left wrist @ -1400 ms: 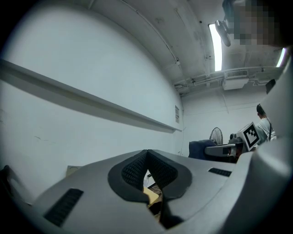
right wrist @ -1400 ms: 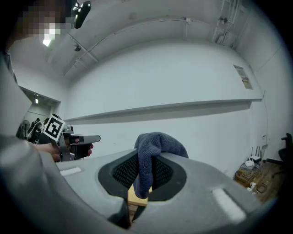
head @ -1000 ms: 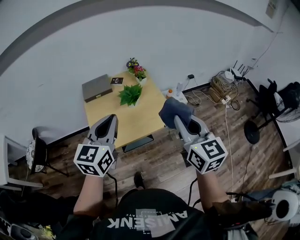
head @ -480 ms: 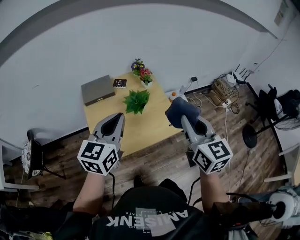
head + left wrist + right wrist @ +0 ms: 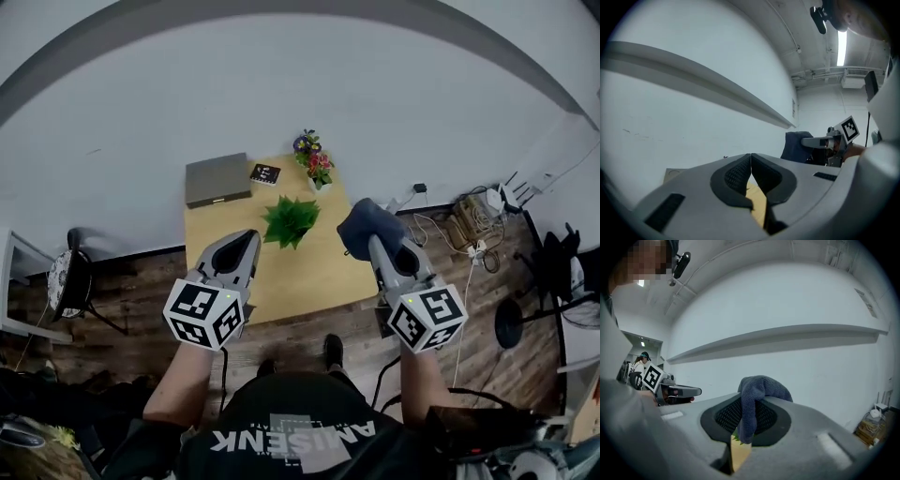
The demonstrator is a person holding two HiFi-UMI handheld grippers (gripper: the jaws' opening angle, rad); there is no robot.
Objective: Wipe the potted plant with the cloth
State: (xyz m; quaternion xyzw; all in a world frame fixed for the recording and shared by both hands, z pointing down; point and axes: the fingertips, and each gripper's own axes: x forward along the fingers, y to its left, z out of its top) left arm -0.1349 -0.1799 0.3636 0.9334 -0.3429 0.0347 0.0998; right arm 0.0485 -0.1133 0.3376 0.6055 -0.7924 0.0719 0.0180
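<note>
Head view
- Plant: the potted plant (image 5: 291, 220), green and leafy, stands near the middle of the wooden table (image 5: 281, 286). It lies farther off than both sets of tips and between them.
- Left gripper (image 5: 246, 240): its jaws are closed on nothing. The plant sits just to its right and a little farther away.
- Right gripper (image 5: 380, 249): it pinches the dark blue cloth (image 5: 366, 223), which bunches over its tips. The plant lies to its left.
- Nearer hand: the left tips look closer to the plant, but the cloth is on the right side, so the right gripper probably has to swing left and farther out.
- Count: two grippers, one cloth, one leafy plant, one pot of flowers (image 5: 314, 161), one grey box (image 5: 217, 179) and one table.

Left gripper view
- Jaws: the pads meet with nothing between them, and a strip of tabletop shows below.
- Neighbour: the right gripper and its cloth sit off to the right, well apart.

Right gripper view
- Jaws: they are clamped on a fold of cloth that hangs down between the pads.
- Line to plant: green leaf tips and the tabletop show in the gap under the cloth, so the plant seems to lie ahead.
</note>
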